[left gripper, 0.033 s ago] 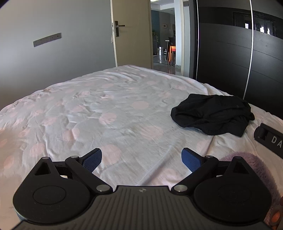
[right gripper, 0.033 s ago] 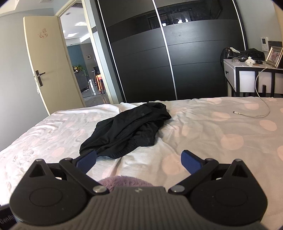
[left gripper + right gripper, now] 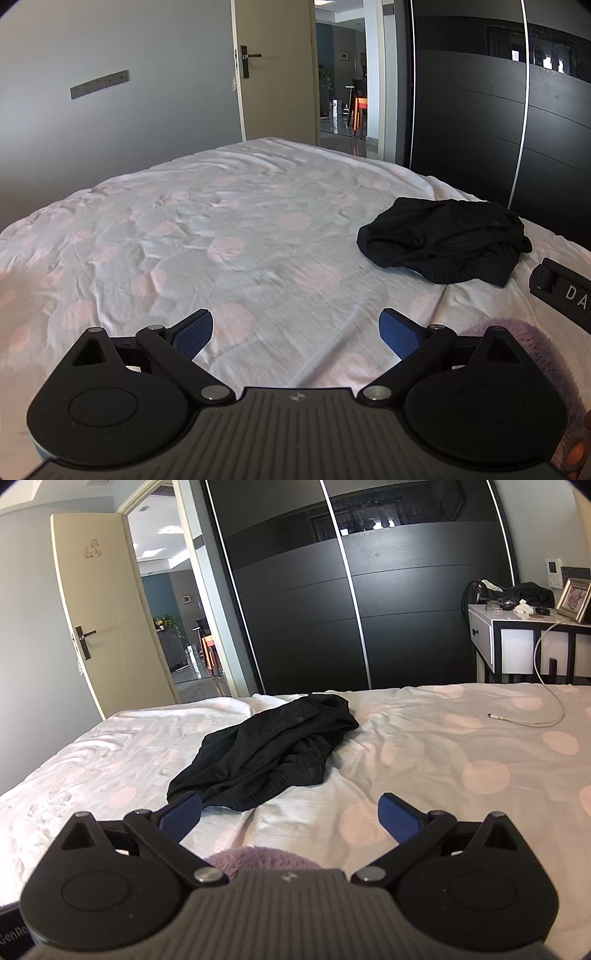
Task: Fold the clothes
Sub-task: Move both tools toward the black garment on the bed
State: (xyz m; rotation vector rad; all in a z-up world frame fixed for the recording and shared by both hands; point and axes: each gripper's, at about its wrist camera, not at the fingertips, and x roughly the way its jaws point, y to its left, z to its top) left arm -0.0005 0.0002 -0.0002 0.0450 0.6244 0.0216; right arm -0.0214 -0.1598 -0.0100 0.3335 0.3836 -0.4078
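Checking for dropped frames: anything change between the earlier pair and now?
Nothing visibly changed. The crumpled black garment lies in the same spot on the pink-dotted white bedsheet, and the left gripper and right gripper are both open and empty, as before.

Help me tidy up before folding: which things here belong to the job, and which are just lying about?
For the job: black garment, bed, left claw, right claw.

Lying about: white cable, side table with picture frame.
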